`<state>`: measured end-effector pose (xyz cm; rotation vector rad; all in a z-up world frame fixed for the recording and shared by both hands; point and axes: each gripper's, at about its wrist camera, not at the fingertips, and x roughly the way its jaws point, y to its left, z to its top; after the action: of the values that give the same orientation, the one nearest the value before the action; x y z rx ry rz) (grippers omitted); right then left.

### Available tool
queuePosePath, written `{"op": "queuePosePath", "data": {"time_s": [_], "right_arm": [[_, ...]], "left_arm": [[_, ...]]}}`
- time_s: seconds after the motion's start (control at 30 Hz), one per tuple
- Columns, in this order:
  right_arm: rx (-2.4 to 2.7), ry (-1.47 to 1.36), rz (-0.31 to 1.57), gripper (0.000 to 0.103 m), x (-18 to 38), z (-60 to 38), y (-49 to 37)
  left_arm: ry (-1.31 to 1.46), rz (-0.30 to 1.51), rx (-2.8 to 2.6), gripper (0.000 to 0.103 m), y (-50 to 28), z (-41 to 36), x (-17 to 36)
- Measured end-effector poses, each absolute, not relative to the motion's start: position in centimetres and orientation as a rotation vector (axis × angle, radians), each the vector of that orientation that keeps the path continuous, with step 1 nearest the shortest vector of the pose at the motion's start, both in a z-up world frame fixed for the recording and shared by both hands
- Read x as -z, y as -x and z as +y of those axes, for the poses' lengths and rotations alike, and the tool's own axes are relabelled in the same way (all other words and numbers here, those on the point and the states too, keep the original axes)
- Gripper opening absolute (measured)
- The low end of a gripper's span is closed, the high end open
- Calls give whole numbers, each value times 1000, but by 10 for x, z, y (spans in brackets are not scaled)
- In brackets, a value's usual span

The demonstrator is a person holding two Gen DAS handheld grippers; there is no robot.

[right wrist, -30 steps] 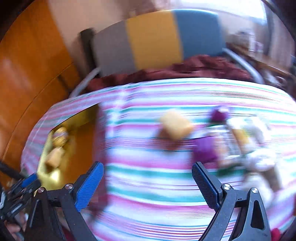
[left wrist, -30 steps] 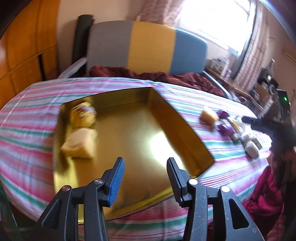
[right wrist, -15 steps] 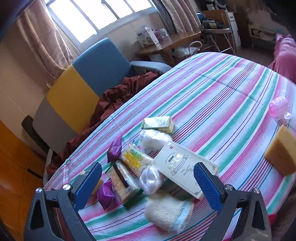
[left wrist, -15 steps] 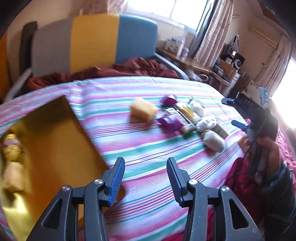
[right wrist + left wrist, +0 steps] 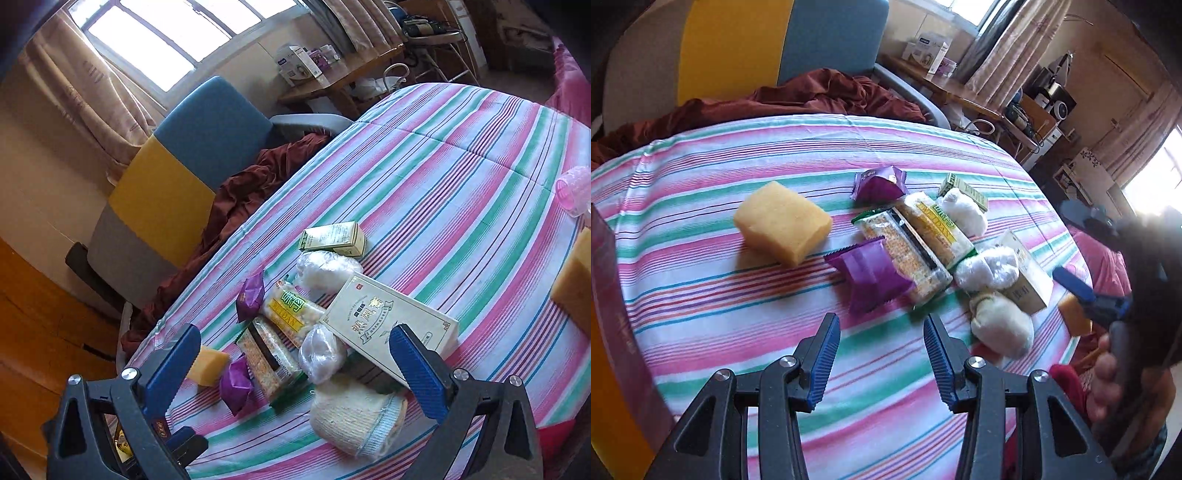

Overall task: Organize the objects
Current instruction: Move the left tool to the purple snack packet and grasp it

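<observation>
While both grippers hang over the striped tablecloth (image 5: 701,258), the pile of snacks lies just past their tips. The left gripper (image 5: 881,354) has its jaws partly apart with nothing in them, and the near purple snack packet (image 5: 873,275) sits right ahead of it, its long side pointing away from the gripper. The yellow sponge (image 5: 783,227) lies alone, to the left of that packet. The right gripper (image 5: 295,369) is opening its jaws wide, and nothing is between them. The rolled white cloth (image 5: 354,417) is the nearest thing to it. Touching the purple packet on its right side is a long cracker pack (image 5: 905,254), which could get bumped. Further right lie plastic-wrapped white balls (image 5: 988,267) and a cream box (image 5: 388,325).
</observation>
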<state>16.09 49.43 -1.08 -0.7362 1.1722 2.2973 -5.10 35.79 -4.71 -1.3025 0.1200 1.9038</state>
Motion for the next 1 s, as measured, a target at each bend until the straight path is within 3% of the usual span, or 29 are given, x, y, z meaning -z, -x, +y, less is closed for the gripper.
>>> {"op": "queuePosePath", "data": {"time_s": [0.4,0.47,0.53,0.83,1.0], "right_arm": [[-2345,763,1178,103,11,491,-152],[-2347,770,1172,103,12,491,-151],[-2354,778,1156,103,12,490,-150],[-2431,851,1066,103,9,477,-138],[-2534,947,913,103,6,452,-120]], "left_arm": [[1401,122,-1950,47,87,405,77],[1414,120,-1935,35,89,405,84],[1375,116,-1934,35,83,399,86],[1132,368,-1978,34,9,340,78],[1036,447,-1966,34,-28,306,83]]}}
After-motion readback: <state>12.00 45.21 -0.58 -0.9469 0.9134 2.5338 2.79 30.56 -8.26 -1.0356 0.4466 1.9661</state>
